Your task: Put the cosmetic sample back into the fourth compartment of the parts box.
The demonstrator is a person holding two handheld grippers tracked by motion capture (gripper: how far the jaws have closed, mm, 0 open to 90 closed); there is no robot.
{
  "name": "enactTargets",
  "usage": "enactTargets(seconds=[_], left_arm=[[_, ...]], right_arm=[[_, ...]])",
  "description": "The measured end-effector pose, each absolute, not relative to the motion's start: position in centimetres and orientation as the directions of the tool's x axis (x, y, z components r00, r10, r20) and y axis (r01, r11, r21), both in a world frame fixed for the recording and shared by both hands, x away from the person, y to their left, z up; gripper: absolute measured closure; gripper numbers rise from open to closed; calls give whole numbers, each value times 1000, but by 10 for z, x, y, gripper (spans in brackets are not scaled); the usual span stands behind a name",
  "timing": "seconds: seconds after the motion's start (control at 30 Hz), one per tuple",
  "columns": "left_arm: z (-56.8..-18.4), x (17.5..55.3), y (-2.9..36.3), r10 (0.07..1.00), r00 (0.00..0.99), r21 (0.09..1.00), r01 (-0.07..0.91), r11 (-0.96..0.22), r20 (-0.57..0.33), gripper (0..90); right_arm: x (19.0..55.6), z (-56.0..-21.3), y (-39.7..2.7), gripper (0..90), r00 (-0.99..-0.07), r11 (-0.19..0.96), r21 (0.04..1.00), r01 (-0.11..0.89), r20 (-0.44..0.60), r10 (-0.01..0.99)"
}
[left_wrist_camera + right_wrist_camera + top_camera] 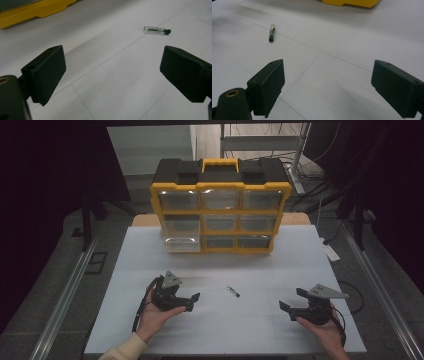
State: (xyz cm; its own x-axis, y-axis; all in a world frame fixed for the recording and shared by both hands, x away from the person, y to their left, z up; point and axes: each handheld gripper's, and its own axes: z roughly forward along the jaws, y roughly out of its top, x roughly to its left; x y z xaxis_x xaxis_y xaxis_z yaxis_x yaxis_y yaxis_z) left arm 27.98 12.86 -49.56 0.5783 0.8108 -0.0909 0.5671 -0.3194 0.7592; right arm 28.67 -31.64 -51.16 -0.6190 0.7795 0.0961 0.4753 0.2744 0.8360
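Note:
A small clear vial with a black cap (233, 291) lies flat on the white table, between my two hands. It appears far ahead and to the right in the left gripper view (157, 30), and far ahead to the left in the right gripper view (272, 32). My left gripper (193, 302) rests low on the table to the vial's left, open and empty (112, 72). To the vial's right, my right gripper (291, 301) is also open with nothing between its jaws (329, 87).
A yellow and black drawer organiser (220, 205) with several clear drawers stands at the table's far side; its bottom-left drawer (181, 243) is pulled out a little. The white table (260, 265) has seams. Dark curtains and metal rails flank it.

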Motion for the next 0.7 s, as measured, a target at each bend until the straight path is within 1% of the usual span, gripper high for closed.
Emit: enactTargets(seconds=[0.17, 0.3, 0.7], left_arm=[[-496, 282, 123, 809, 580, 756, 571, -320, -96, 73], [-495, 288, 114, 805, 580, 755, 584, -299, -129, 73], [-490, 302, 87, 790, 600, 750, 580, -319, -128, 73]], right_arm=[[287, -512, -316, 125, -619, 275, 836, 475, 94, 780], [287, -512, -317, 125, -618, 274, 834, 478, 98, 780], [287, -512, -319, 126, -615, 271, 835, 478, 98, 783]])
